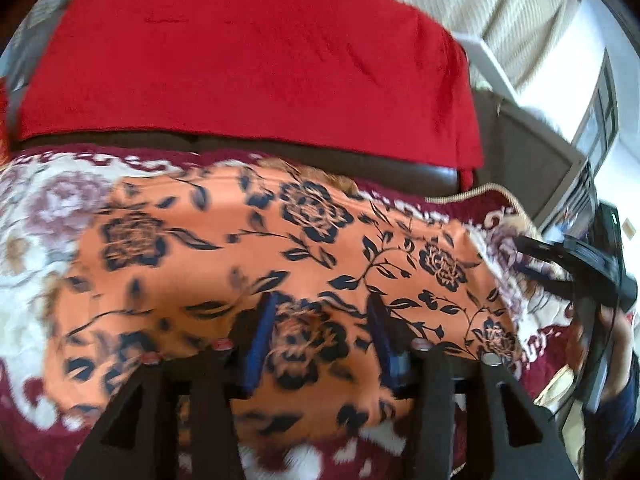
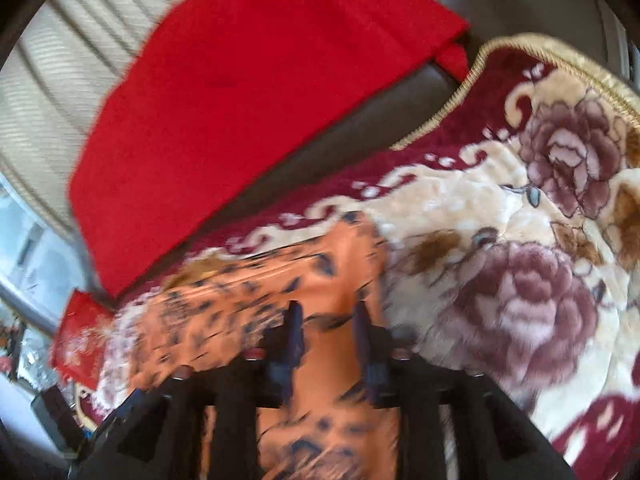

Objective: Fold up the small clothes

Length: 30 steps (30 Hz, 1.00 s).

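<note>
We hold both hand-held grippers, left (image 1: 322, 320) and right (image 2: 327, 326), with jaws apart over the orange cloth (image 1: 248, 248) spread on the blanket (image 2: 500, 240), near a red cloth (image 1: 248, 60).

Each claw, left (image 1: 322, 320) and right (image 2: 328, 334), is formed of black angular frames with triangular cut-outs, dark blue finger pads (image 1: 260, 344), and round fasteners (image 1: 420, 346), reddish on some, silvery on others.
</note>
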### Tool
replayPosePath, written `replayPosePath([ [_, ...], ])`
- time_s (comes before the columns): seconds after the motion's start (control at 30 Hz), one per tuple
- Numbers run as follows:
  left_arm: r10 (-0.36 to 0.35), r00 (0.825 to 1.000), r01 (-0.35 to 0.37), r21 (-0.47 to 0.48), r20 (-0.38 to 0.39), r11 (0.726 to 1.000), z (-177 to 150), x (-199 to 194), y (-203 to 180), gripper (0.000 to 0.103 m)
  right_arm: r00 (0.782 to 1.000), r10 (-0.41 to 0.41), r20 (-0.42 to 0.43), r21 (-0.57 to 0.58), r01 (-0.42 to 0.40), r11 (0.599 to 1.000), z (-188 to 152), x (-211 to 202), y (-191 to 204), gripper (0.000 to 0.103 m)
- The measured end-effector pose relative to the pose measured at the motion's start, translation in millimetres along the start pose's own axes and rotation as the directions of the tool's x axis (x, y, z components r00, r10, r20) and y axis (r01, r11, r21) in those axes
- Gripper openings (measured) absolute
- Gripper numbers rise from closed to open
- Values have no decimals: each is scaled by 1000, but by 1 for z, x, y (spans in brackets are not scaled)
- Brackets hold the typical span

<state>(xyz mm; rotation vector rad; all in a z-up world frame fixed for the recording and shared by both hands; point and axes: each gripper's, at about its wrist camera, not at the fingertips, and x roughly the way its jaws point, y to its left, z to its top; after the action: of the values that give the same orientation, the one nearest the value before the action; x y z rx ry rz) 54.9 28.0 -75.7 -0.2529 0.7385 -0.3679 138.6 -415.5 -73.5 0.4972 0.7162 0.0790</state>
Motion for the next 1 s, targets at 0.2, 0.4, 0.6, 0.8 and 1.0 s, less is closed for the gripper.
replayPosePath([
  [0.2, 65, 995, -43, -243, 82, 969, -8, -58, 74, 74, 982, 182, 43, -33, -180, 983, -57, -24, 36, 99],
  [0.4, -80, 994, 113, -680, 80, 724, -41, -65, 170, 73, 970, 242, -28, 92, -239, 967, -87, -4, 31, 99],
  [0.6, -142, 988, 138, -756, 61, 640, -55, -45, 177, 73, 972, 234, -25, 75, -232, 970, -83, 2, 37, 99],
  [0.8, -107, 993, 106, -787, 52, 608, -67, -42, 184, 73, 972, 231, -36, 67, -228, 971, -82, 2, 40, 99],
  [1.0, -94, 995, 75, -833, 28, 548, -71, -21, 199, 68, 973, 228, -44, 43, -226, 973, -76, 9, 45, 99],
])
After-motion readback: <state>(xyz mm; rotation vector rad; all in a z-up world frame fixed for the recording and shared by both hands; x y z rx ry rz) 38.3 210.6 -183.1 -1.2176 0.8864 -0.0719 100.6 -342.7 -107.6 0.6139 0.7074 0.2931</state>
